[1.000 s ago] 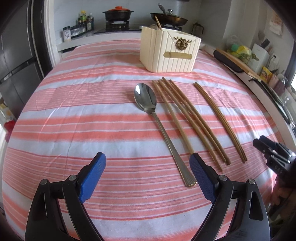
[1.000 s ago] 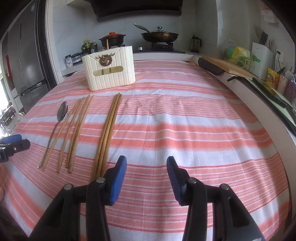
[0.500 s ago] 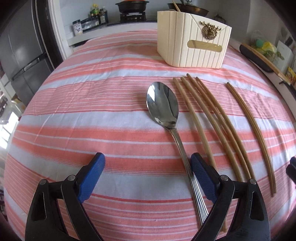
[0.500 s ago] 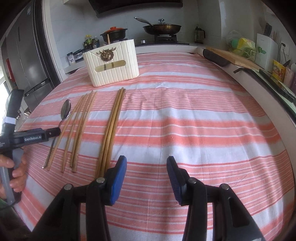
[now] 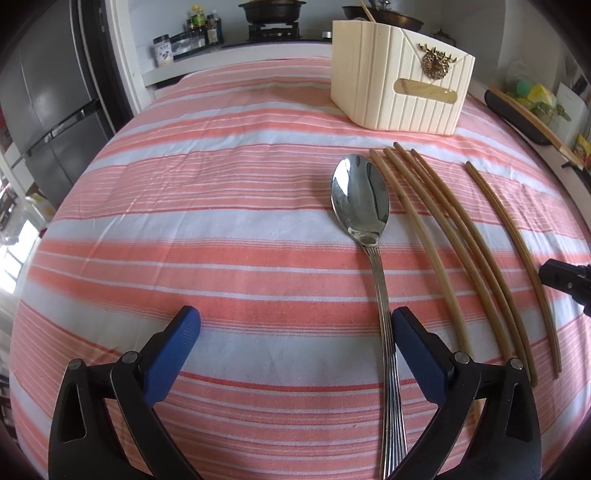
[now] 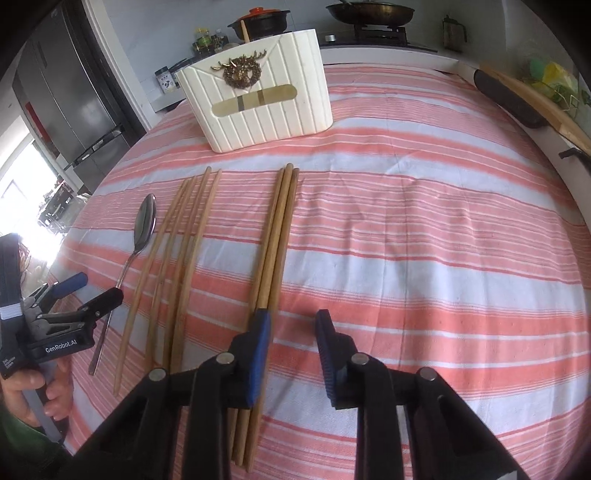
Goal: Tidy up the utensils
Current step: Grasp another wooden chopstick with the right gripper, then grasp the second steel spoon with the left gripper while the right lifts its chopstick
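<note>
A steel spoon point(image 5: 364, 214) lies on the striped cloth, its handle running toward me and passing just inside the right finger point(image 5: 417, 354) of my open left gripper point(image 5: 295, 350). Several wooden chopsticks point(image 5: 454, 236) lie to its right. A cream ribbed holder point(image 5: 400, 92) with a gold stag badge stands at the back. In the right wrist view the holder point(image 6: 258, 99) is ahead, the spoon point(image 6: 142, 225) lies left, and a tight chopstick bundle point(image 6: 277, 236) runs under the left finger of my open right gripper point(image 6: 291, 343). The left gripper also shows there point(image 6: 88, 291).
The table point(image 6: 443, 229) is covered by a pink and white striped cloth. A stove with pots point(image 5: 271, 11) stands behind it, a fridge point(image 5: 48, 96) on the left, a counter with a cutting board point(image 6: 535, 99) on the right.
My left gripper has moved forward and lower over the spoon's handle. My right gripper has moved forward and left, up to the chopstick bundle. Both stay open.
</note>
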A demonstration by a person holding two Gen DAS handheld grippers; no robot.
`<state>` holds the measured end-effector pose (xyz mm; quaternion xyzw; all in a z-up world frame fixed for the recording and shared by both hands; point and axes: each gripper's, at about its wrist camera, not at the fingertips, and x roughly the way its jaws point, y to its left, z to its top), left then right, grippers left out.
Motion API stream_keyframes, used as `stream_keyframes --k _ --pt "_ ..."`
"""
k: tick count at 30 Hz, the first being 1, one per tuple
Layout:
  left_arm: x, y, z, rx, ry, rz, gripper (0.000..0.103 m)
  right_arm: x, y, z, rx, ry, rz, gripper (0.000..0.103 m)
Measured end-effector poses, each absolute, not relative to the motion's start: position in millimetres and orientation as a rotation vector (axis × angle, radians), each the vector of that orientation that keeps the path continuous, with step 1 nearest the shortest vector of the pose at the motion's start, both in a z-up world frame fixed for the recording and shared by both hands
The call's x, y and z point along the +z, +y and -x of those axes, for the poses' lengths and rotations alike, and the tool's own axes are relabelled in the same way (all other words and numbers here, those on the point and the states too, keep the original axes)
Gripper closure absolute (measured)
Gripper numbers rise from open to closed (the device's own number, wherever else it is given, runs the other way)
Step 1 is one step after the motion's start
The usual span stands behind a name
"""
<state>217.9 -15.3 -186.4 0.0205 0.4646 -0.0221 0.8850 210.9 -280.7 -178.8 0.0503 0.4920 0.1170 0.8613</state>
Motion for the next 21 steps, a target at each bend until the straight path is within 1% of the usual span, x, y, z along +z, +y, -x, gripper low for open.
stream_keyframes --k 4,6,7,9,10,16,21 --pt "-187.2 -15.6 -218.7 -0.046 0.963 -0.042 0.000 -177.5 -268.3 -220.6 0.259 1.074 -0.030 0.078" --pt "-187.4 -15.3 -218.3 -0.047 0.962 -0.040 0.000 -177.5 -257.4 -225.7 0.241 1.079 0.064 0.082" --pt "-187.4 -15.1 -217.9 -0.047 0.961 -0.039 0.000 -177.4 -255.3 -227.4 0.230 1.078 0.090 0.086" --pt "-187.3 -14.8 -217.5 -0.047 0.960 -0.039 0.000 -177.2 -255.9 -230.4 0.189 1.071 0.090 0.096" --pt "-187.2 -14.6 -217.4 -0.046 0.960 -0.039 0.000 -177.5 -259.8 -229.8 0.162 1.062 0.072 0.097" --pt "-186.6 -11.5 -216.5 -0.031 0.965 -0.039 0.000 -179.1 -290.2 -197.4 -0.005 1.001 -0.028 0.097" --pt "-185.5 -4.2 -216.5 -0.024 0.974 -0.063 0.000 -177.2 -317.0 -160.5 -0.095 0.990 -0.064 0.097"
